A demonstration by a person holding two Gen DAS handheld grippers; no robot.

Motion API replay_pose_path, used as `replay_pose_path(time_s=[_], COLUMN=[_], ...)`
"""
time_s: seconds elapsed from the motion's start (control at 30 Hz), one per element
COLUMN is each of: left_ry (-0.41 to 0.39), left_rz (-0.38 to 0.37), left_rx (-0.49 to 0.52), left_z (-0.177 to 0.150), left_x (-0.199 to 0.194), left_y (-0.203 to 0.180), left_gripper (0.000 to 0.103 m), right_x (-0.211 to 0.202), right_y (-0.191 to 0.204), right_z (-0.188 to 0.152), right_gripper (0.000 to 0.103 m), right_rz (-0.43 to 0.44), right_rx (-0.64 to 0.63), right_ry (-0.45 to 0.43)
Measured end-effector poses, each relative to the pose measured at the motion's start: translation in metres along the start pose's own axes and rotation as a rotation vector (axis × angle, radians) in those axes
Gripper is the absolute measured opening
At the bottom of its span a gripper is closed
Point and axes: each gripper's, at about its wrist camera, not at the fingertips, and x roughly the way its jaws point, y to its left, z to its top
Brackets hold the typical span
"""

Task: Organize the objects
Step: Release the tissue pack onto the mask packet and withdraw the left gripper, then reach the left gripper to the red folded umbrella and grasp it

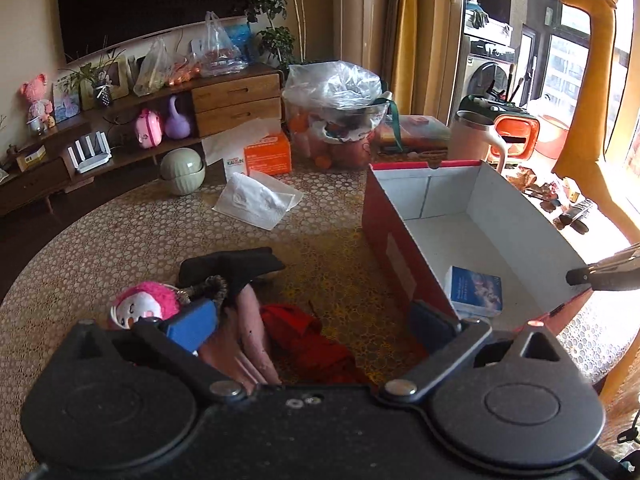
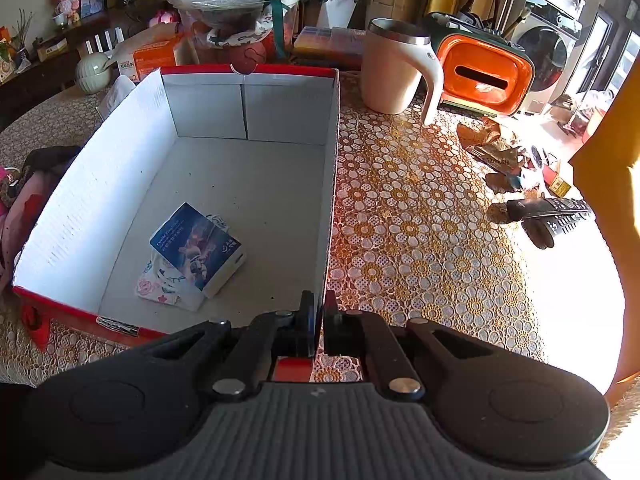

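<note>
In the left wrist view, the left gripper (image 1: 314, 320) is spread wide with nothing between its pads, above a heap of small items near the near edge of the round table (image 1: 120, 220): a pink plush toy (image 1: 144, 306), a black cloth piece (image 1: 236, 266), a pink fabric item (image 1: 248, 332) and a red cloth (image 1: 308, 332). The next pick is judged to come from this heap; 1 item is best taken at a time, since the pieces overlap and a low grasp could drag a neighbour. The red shoebox (image 1: 384, 240) stands just beside the heap, toward the right edge, with a blue booklet (image 1: 476, 290) already inside. A white tissue (image 1: 256, 200) and an orange carton (image 1: 267, 154) lie farther back, clear of the path.

In the right wrist view, the right gripper (image 2: 319, 320) is clamped on the box's near right wall, steadying it. A floral pouch (image 2: 160, 284) lies under the booklet. A mug (image 2: 390, 72) and 2 remote controls (image 2: 548, 216) sit on the table's right side, well apart from the box.
</note>
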Motion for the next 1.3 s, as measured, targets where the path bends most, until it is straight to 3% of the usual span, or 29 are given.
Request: replay_pose_path(time_s=[0.23, 0.47, 0.67, 0.83, 1.0, 1.3], left_ry=[0.028, 0.052, 0.072, 0.137, 0.208, 0.252], left_rz=[0.028, 0.011, -0.014, -0.052, -0.018, 0.048], left_rx=[-0.082, -0.069, -0.089, -0.196, -0.307, -0.268], left_z=[-0.037, -0.06, -0.059, -0.052, -0.048, -0.046], left_x=[0.01, 0.029, 0.051, 0.076, 0.104, 0.131], left_y=[0.021, 0.005, -0.01, -0.005, 0.006, -0.006], left_gripper=[0.102, 0.101, 0.101, 0.09, 0.083, 0.078], right_x=[0.0, 0.0, 0.0, 0.0, 0.001, 0.001], right_y=[0.004, 0.007, 0.009, 0.009, 0.009, 0.008], right_z=[0.001, 0.002, 0.003, 0.003, 0.003, 0.003], right_gripper=[0.004, 0.004, 0.004, 0.004, 0.004, 0.004], right_rz=[-0.019, -0.036, -0.041, -0.04, -0.039, -0.038], right_rx=[-0.004, -0.01, -0.016, -0.016, -0.016, -0.017], right_ry=[0.008, 0.015, 0.019, 0.018, 0.022, 0.021])
